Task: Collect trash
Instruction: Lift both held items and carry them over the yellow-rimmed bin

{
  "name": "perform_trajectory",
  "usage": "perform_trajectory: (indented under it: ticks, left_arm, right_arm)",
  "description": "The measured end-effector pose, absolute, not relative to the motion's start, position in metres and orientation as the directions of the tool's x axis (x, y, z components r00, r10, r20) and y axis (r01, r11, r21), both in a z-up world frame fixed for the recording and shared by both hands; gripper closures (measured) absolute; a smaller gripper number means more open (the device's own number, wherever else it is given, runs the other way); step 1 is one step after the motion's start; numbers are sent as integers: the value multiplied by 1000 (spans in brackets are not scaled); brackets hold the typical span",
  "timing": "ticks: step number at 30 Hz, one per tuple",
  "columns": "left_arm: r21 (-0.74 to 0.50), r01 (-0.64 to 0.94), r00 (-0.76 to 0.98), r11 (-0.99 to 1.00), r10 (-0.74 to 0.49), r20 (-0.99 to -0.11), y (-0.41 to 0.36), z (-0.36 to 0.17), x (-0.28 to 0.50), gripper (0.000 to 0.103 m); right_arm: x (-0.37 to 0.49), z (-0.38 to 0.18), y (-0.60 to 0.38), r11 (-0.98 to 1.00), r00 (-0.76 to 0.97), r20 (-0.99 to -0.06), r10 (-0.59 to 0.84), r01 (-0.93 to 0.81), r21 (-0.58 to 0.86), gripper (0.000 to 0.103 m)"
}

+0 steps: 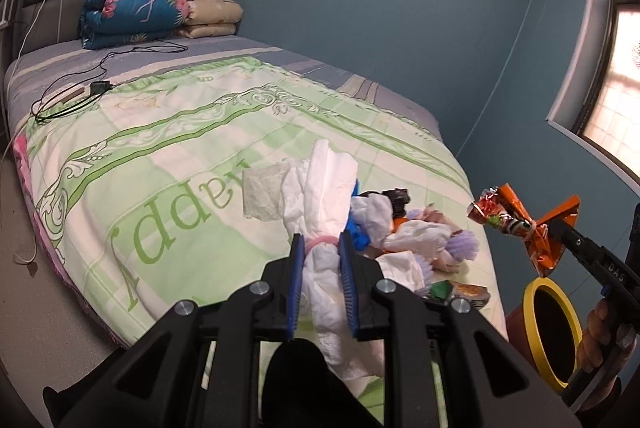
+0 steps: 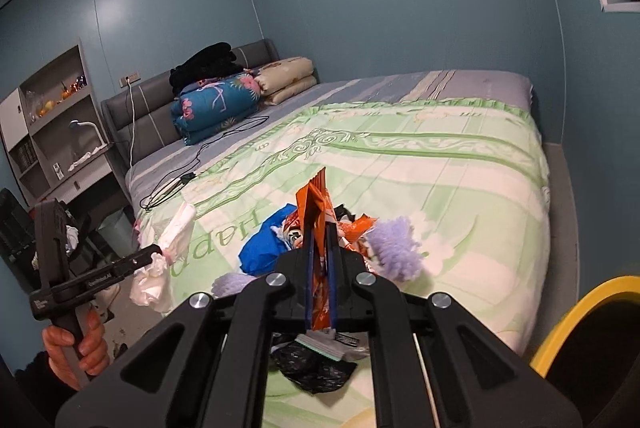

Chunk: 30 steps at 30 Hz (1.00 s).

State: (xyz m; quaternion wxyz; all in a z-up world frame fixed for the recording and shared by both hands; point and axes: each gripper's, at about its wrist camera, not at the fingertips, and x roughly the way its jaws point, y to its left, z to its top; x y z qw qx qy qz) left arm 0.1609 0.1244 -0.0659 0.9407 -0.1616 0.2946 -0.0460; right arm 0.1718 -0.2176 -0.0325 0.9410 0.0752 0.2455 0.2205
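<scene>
My left gripper is shut on a white rolled diaper with a pink band, held above the bed's foot; it also shows in the right wrist view. My right gripper is shut on an orange snack wrapper, seen in the left wrist view hanging above a yellow-rimmed bin. A trash pile lies on the bed: white tissues, blue plastic, purple fluffy pieces, a black bag.
The bed has a green and white quilt. Folded blankets and a black cable with charger lie near the headboard. The bin's yellow rim is at my right. A shelf and desk stand left of the bed.
</scene>
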Motion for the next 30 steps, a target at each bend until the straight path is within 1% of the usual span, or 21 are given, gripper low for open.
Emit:
perform_trajectory:
  ticks: [4,9,13,19,25,30]
  left_arm:
    - [-349,9,818,937,-208,-537,116,-61,160,86]
    - [-331,48,818,942,-227,-528,100,-51,157,86]
    - [-309,97,827,946,-249,-505,81,-37,153,86]
    - [-259,191,827,947,-297,-477,38,-11,151,86]
    - [-218,317,799,923,-384,-463,-20,12,162,86]
    - [-209,417,750,884,-465,-470,-77,14,175,86]
  right_arm:
    - [168,-31,-228,889,780,-431,454,-368,272,98]
    - [154,-18,-247,895,807,-395,438,-353,271,98]
    - [141,-8,-268,908,840,-362,404,-319,273,98]
    - [118,7,-298,948,896,-332,295,-231,219,98]
    - [98,21,-334,971,926,-328,187,-125,202,98]
    - [77,38,-366,986,950,-309,39,14,168,98]
